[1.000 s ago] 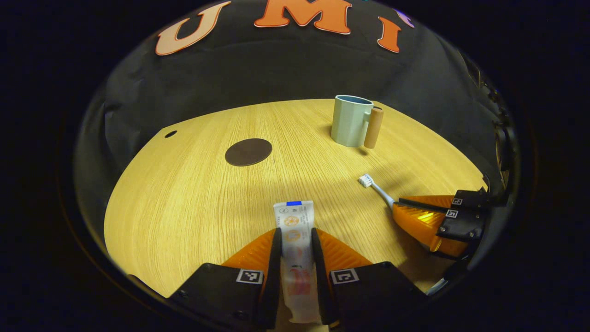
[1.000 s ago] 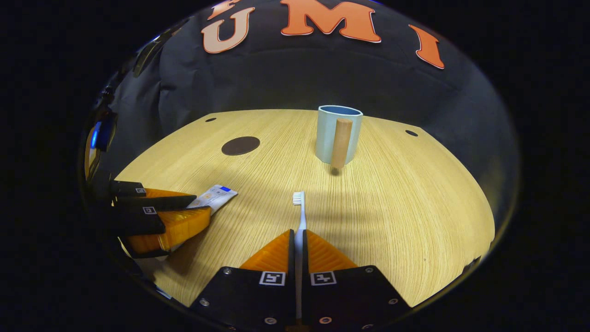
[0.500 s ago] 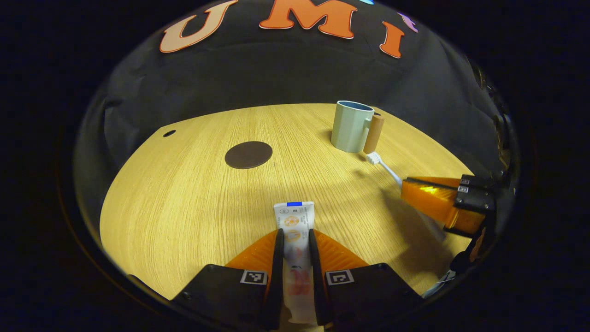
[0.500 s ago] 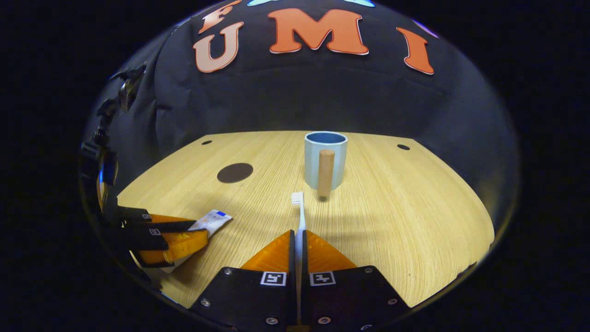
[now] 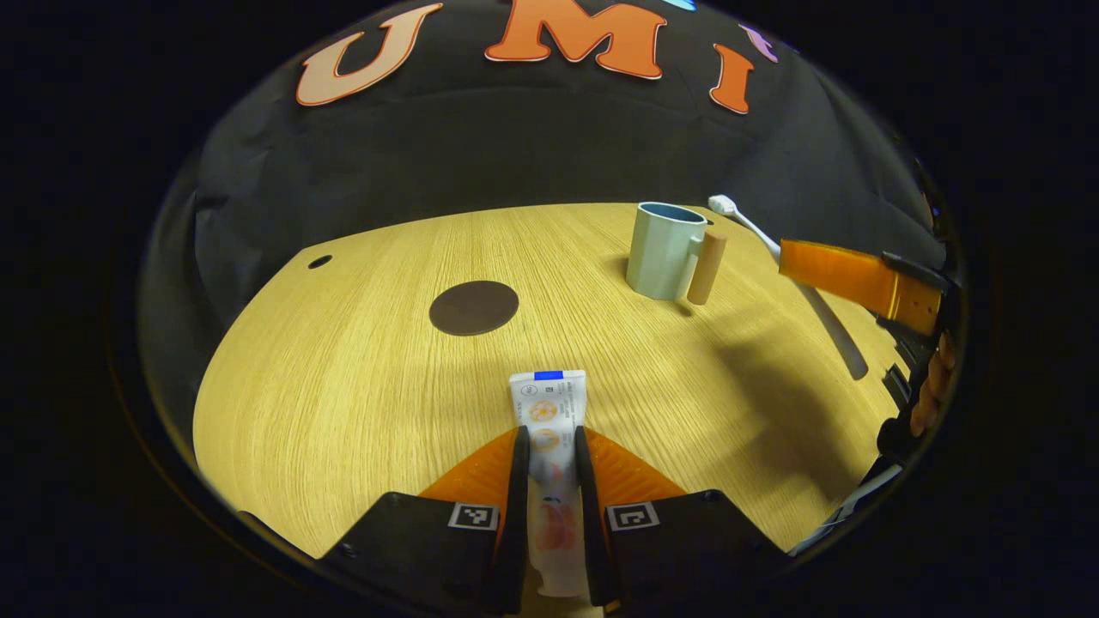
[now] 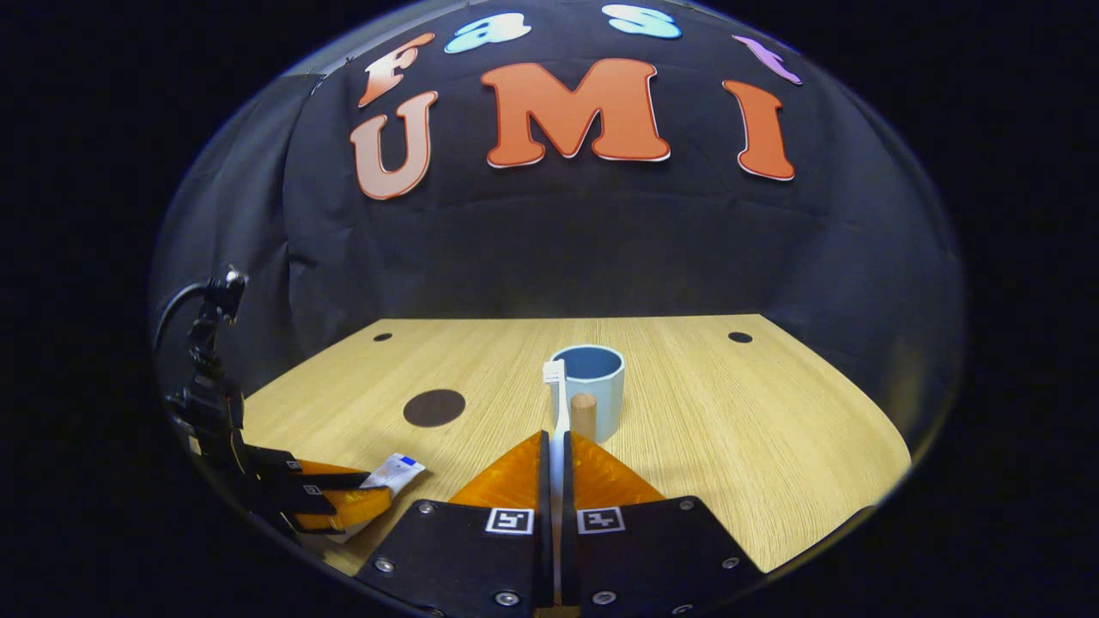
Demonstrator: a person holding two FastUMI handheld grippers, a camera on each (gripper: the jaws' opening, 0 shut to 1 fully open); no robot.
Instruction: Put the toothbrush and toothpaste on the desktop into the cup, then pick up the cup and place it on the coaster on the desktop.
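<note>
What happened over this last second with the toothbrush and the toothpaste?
The right tongs, shut on the toothbrush, lifted it off the desktop and carried it up toward the cup; its bristles now hang near the cup's rim. The left tongs stayed low, shut on the toothpaste. Cup and coaster kept their places.

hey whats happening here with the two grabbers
A person holds a tool in each hand over a light wooden desktop. The right tool grips a white toothbrush, raised near the pale blue cup with a wooden handle. The left tool clamps a white toothpaste tube low over the desktop. The dark round coaster sits bare.
</note>
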